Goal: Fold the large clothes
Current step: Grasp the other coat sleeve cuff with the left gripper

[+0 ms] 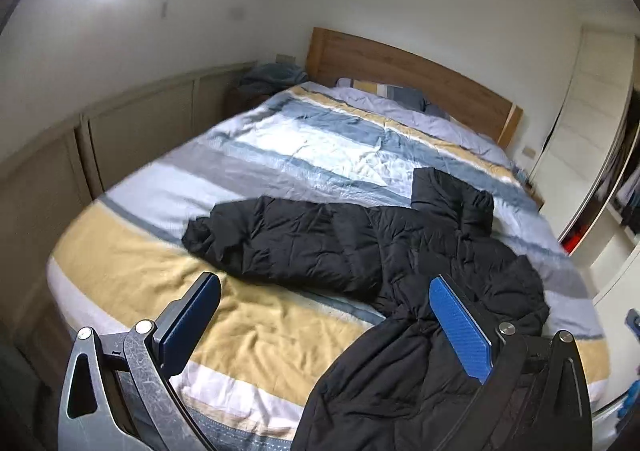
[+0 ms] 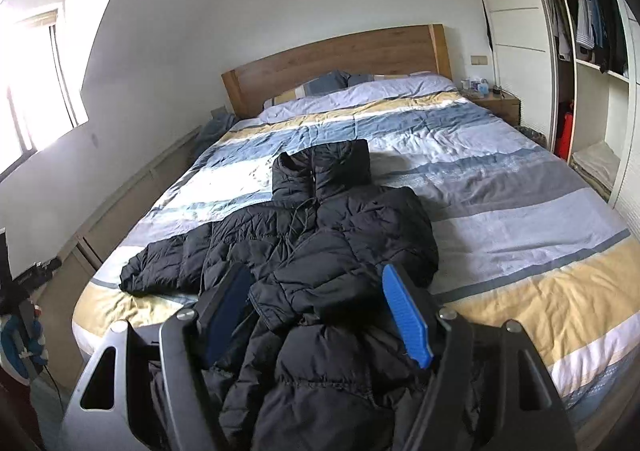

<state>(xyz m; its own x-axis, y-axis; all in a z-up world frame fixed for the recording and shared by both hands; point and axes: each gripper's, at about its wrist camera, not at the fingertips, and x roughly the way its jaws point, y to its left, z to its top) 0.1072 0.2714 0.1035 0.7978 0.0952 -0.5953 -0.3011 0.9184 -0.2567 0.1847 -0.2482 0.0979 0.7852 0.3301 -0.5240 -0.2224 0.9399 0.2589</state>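
Jacket on striped bed

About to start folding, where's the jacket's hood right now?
In the right wrist view, the hood lies mid-bed on the striped duvet, pointing toward the wooden headboard.

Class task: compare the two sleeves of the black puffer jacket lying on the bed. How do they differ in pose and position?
The left sleeve lies stretched out sideways across the striped duvet, reaching the yellow band near the bed's edge. The right sleeve is folded in over the jacket's body, its cuff on the front. So the left sleeve rests on bedding, the right sleeve on the jacket itself. Both are black, quilted and puffy.
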